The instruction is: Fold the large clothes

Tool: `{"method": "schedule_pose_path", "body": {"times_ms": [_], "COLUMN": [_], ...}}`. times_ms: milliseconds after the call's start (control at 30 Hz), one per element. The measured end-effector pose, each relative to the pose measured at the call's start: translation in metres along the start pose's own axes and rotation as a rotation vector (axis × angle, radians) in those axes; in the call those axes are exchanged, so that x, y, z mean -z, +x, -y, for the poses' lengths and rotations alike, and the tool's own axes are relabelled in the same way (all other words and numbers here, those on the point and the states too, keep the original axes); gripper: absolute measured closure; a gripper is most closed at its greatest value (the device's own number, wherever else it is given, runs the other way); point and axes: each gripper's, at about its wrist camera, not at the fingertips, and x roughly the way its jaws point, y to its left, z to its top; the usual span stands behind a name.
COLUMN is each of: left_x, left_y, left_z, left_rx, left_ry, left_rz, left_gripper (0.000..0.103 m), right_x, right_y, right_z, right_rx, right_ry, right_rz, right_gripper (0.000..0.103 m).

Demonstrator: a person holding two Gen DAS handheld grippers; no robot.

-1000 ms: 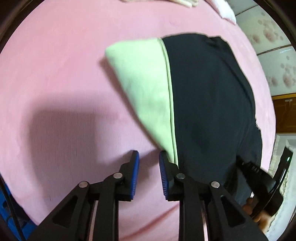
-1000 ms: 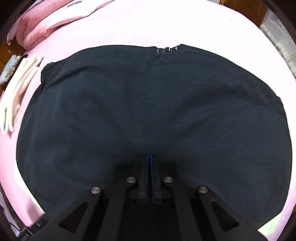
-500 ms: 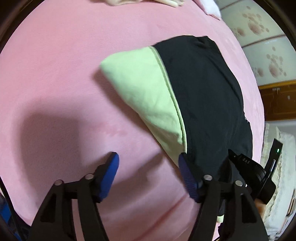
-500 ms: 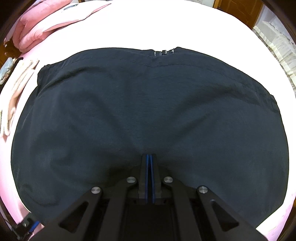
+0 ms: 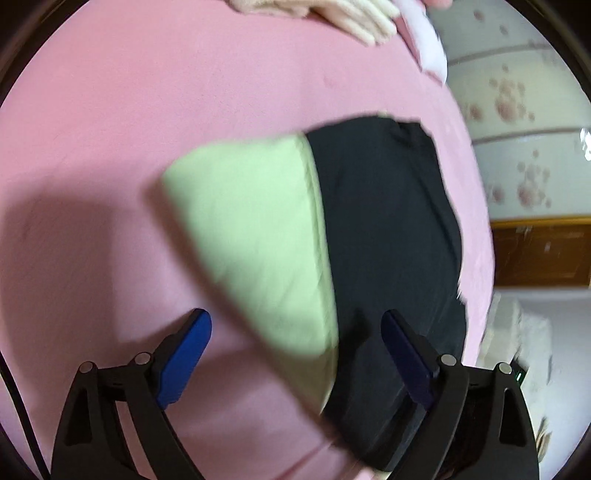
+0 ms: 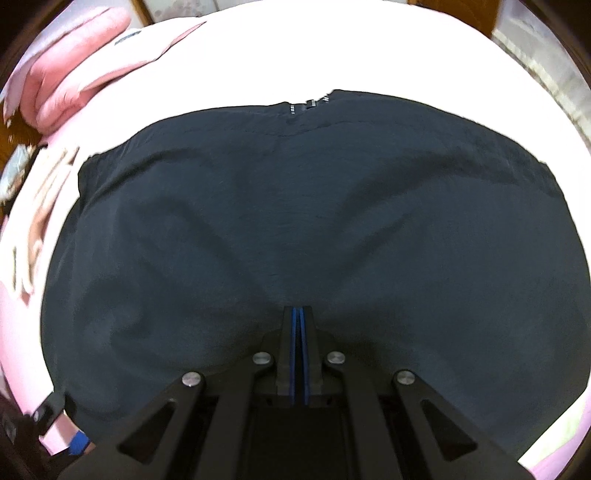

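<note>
Below the left gripper (image 5: 295,354) lies the garment (image 5: 384,236), a large dark piece with a pale green panel (image 5: 258,236), spread flat on a pink bed (image 5: 110,129). Its jaws are opening and stand wide apart: the blue pad (image 5: 184,354) on one side hangs over bare pink cover, the other pad over the dark cloth, and the narrow lower corner of the green panel sits between them. Neither pad presses on the fabric, so this gripper is released. The left wrist view is blurred, and whether the fingertips touch the bed cannot be told.

Across the garment, the right gripper (image 6: 298,314) is clenched, its two blue pads pressed together with no gap. Its tip meets the near part of the dark cloth, where creases fan out from it; whether a pinch of fabric is caught between the pads cannot be told. The dark cloth fills most of the right wrist view, with a small label or tab (image 6: 308,105) at its far edge.

Beyond the garment, a folded pink bundle (image 6: 70,77) rests at the far corner of the bed, and a cream-coloured cloth (image 5: 354,22) lies past the far edge of the green panel, well apart from it. A wall with a floral pattern (image 5: 517,110) and a wooden board (image 5: 543,254) stand beside the bed. Nothing lies between either gripper and the garment.
</note>
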Motion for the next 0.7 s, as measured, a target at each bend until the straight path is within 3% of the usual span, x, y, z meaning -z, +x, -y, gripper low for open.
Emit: {"method": "schedule_pose_path", "body": {"times_ms": [133, 267, 300, 333, 367, 433, 533, 633, 700], "left_x": [-0.022, -0.034, -0.035, -0.034, -0.033, -0.033, -0.034, -0.024, -0.010], "left_y": [0.019, 0.034, 0.035, 0.033, 0.030, 0.027, 0.021, 0.004, -0.010], "left_z": [0.018, 0.030, 0.032, 0.034, 0.033, 0.032, 0.039, 0.068, 0.099], "left_rx": [-0.036, -0.063, -0.064, -0.068, -0.055, 0.010, 0.110, 0.218, 0.271], "left_ry": [0.026, -0.006, -0.006, -0.005, -0.001, -0.009, -0.036, 0.065, 0.190], "left_rz": [0.039, 0.017, 0.020, 0.032, 0.035, 0.029, 0.035, 0.080, 0.105], "left_gripper": [0.012, 0.013, 0.019, 0.044, 0.063, 0.080, 0.086, 0.087, 0.088], "right_x": [-0.001, -0.001, -0.001, -0.001, 0.000, 0.000, 0.001, 0.007, 0.014], "right_y": [0.002, 0.004, 0.007, 0.008, 0.009, 0.010, 0.009, 0.010, 0.011], "right_z": [0.009, 0.022, 0.027, 0.033, 0.037, 0.047, 0.061, 0.073, 0.082], "right_rx": [-0.019, -0.067, -0.082, -0.101, -0.121, -0.161, -0.224, -0.296, -0.350], "right_ry": [0.053, 0.124, 0.146, 0.171, 0.194, 0.228, 0.260, 0.281, 0.301], "right_rz": [-0.005, 0.003, 0.004, 0.004, 0.003, 0.001, -0.004, -0.009, -0.010], "right_gripper": [0.101, 0.101, 0.101, 0.101, 0.101, 0.101, 0.102, 0.103, 0.103]}}
